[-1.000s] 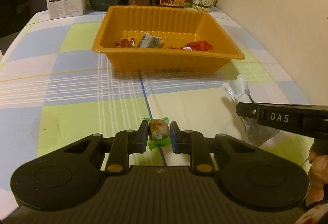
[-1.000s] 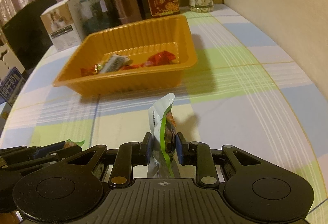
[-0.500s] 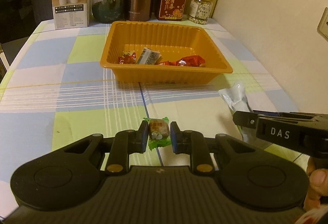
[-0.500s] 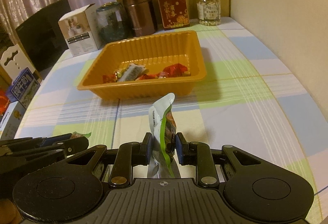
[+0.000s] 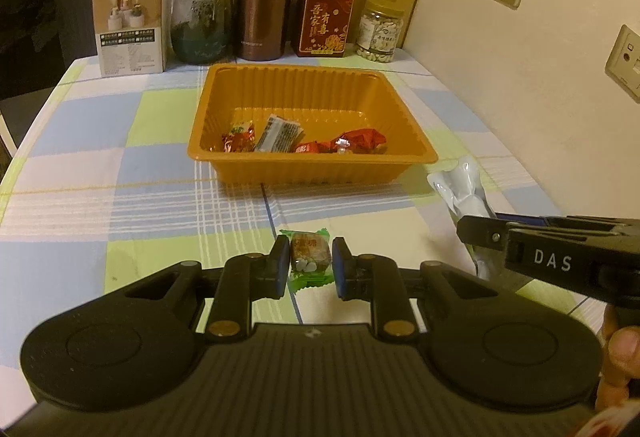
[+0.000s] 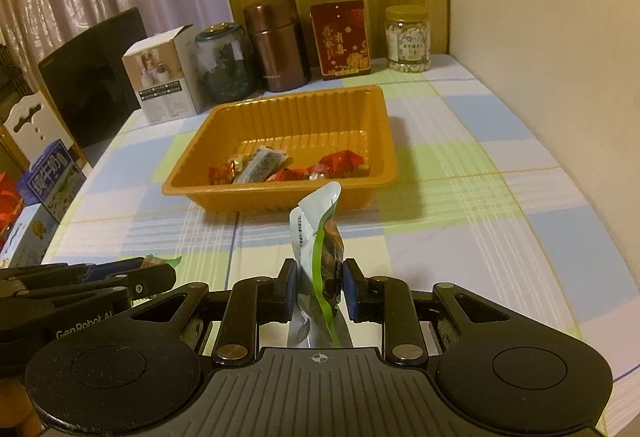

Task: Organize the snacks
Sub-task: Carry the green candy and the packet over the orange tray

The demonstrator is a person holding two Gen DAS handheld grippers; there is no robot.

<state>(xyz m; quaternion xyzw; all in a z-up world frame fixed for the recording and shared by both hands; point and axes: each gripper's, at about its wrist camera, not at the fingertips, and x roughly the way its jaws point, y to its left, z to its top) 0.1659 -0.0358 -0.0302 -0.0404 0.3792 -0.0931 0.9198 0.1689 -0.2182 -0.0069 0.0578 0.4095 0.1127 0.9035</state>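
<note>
Both my hands have come up off the checked tablecloth [image 5: 120, 173] over the last second, so the orange tray [image 5: 312, 173] now sits lower and smaller in each view, at twelve o'clock from my left gripper [image 5: 310, 265] and about eleven o'clock from my right gripper [image 6: 318, 291]. I read that as both pick-ups done and the carry to the tray started, with the drop itself not yet made. My left jaws are clamped on a small green-wrapped candy [image 5: 310, 257], held clear of the cloth; my right jaws are pinched on a grey-and-green snack pouch [image 6: 318, 237] that stands upright between them, its top leaning toward one o'clock. The two grippers ride just beside each other: the right one shows at three o'clock in the left view, the left one at nine o'clock in the right view. Counting: two snacks in my grip, one per gripper; in the tray, along its near wall, one grey printed sachet [image 5: 278, 133] and roughly three or four red wrappers [image 5: 360, 141], too bunched for an exact count. Along the far edge stand five things: a white box [image 5: 130, 25], a glass jar [image 5: 202, 21], a brown canister [image 5: 262, 11], a red packet [image 5: 326, 19] and a plastic jar [image 5: 380, 31]. No loose snack is visible on the cloth
</note>
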